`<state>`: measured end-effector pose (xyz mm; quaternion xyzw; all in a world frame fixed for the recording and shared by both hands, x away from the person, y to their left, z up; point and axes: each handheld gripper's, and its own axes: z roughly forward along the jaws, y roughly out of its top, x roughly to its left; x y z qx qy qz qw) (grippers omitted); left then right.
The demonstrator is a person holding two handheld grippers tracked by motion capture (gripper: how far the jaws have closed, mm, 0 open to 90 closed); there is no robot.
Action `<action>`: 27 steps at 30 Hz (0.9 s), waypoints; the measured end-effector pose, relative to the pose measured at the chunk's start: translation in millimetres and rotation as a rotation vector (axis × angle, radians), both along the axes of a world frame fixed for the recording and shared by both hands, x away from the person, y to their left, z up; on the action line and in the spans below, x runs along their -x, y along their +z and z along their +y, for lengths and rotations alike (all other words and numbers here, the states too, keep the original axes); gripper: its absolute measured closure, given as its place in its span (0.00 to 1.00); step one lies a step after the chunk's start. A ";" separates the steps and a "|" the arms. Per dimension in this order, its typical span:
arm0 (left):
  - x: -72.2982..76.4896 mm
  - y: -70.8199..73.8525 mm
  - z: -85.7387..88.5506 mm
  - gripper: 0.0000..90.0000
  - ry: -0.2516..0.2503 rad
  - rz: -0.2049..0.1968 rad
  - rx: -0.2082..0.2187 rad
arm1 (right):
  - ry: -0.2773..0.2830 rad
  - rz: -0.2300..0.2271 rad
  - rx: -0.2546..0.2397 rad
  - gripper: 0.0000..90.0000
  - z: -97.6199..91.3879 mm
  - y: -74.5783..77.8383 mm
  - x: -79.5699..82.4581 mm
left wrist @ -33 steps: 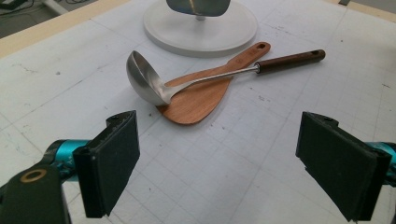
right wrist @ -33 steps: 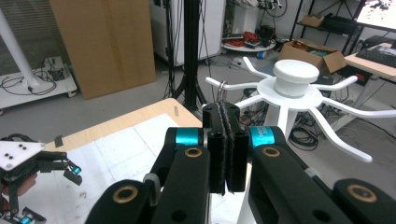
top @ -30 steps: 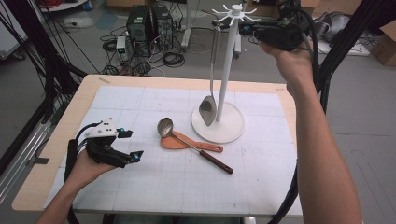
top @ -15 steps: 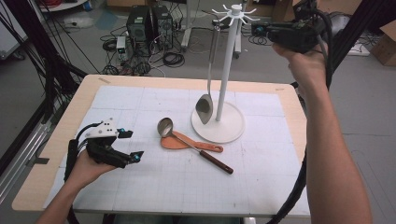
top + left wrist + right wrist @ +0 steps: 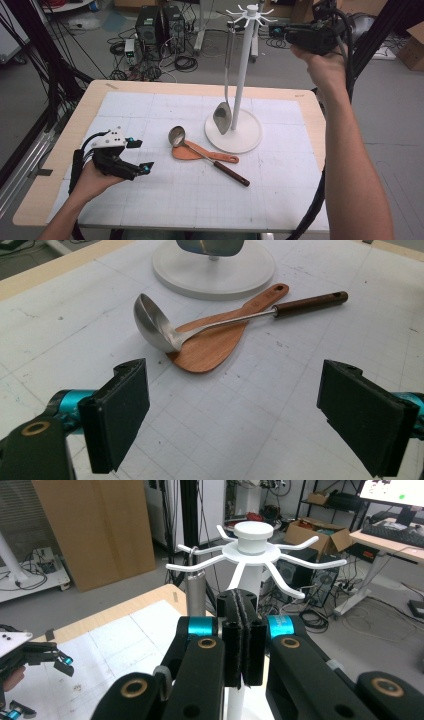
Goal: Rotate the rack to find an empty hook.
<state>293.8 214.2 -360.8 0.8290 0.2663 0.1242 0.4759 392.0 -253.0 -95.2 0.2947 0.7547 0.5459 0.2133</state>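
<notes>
The right gripper (image 5: 278, 31), pinched together and empty, is up by the rack (image 5: 248, 12) – one spoon (image 5: 223, 118) hangs there. The left gripper (image 5: 141, 156), tongs apart, waits near the ladle (image 5: 176, 136).

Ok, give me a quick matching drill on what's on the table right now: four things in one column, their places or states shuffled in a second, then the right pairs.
Things:
1. steel ladle with dark wooden handle
2. flat orange-brown wooden spatula
3. steel spoon with long metal handle
4. right gripper

Places or states:
A. hangs from a hook of the white utensil stand
B. jaws shut, empty, held up by the stand's top
C. lies flat on the table under another utensil
D. rests across another utensil, bowl toward the left gripper

Pairs: 1-D, 2-C, 3-A, 4-B
</notes>
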 end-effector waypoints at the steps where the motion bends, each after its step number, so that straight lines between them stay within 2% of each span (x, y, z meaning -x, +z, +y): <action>1: 0.0 0.0 0.0 0.16 0.000 0.000 0.000 | 0.001 -0.003 0.003 1.00 0.8 0.0 0.0; 13: 0.0 0.0 0.0 0.16 -0.001 0.000 -0.002 | 0.024 -0.012 0.013 1.00 17.7 -0.3 -0.2; 27: 0.2 0.3 0.0 0.16 -0.003 -0.002 0.000 | 0.017 -0.026 0.031 1.00 33.1 1.2 1.5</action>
